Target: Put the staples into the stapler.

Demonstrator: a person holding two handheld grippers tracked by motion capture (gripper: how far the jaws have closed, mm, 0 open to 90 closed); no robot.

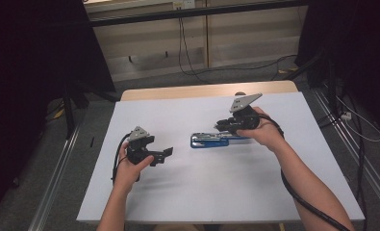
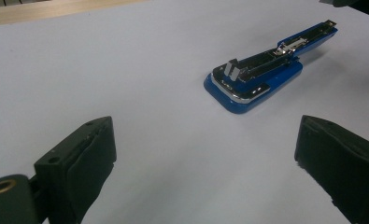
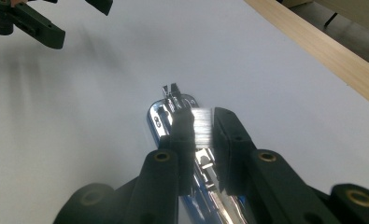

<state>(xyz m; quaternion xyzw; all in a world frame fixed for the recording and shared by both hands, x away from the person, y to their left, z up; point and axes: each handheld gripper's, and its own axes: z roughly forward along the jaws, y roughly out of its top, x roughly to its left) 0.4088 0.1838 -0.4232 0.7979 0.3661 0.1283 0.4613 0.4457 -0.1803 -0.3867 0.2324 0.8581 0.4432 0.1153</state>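
Blue stapler (image 1: 211,140) lying open mid-table, long axis running left to right. Right gripper (image 3: 202,128) directly above it, nearer, jaws pinched on a strip of staples (image 3: 201,127) over the open tray. Left gripper (image 2: 205,154) well to its left, jaws apart, empty

No text, label, brand, number or sign is readable on any thing in these pictures.
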